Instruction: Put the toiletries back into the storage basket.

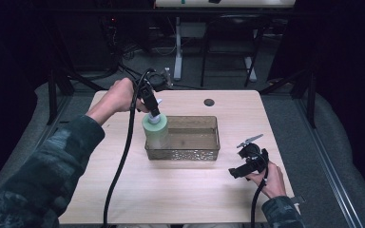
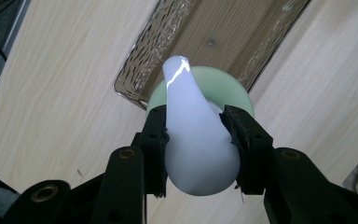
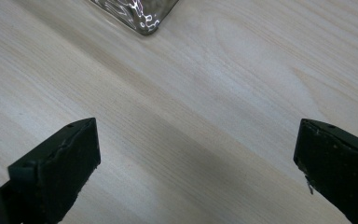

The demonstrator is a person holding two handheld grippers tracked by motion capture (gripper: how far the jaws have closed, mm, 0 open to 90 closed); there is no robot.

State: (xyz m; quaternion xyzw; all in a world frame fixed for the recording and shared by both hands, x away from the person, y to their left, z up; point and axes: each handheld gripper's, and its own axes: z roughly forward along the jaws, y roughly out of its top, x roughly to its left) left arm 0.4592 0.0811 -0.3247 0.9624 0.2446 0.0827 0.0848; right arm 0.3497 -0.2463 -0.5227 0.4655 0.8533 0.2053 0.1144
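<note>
The left claw (image 2: 199, 140) clamps the green bottle's white cap (image 2: 193, 135), hanging it over the tray's (image 1: 204, 153) corner for lowering; the right claw (image 3: 196, 168) gapes empty.

Near the middle of the table (image 1: 180, 190): a tray (image 1: 185, 153), long side running left to right. At the tray's left end, partly over its rim: a bottle (image 1: 155, 129), clamped at the top between the jaws of the left gripper (image 1: 153, 105) (pump head (image 2: 193, 140) squeezed from both sides). Right of the tray and nearer the person, well apart from it: the right gripper (image 1: 235, 172), jaws spread over bare tabletop. Behind the tray, toward the far edge: a small round hole (image 1: 209, 102).
</note>
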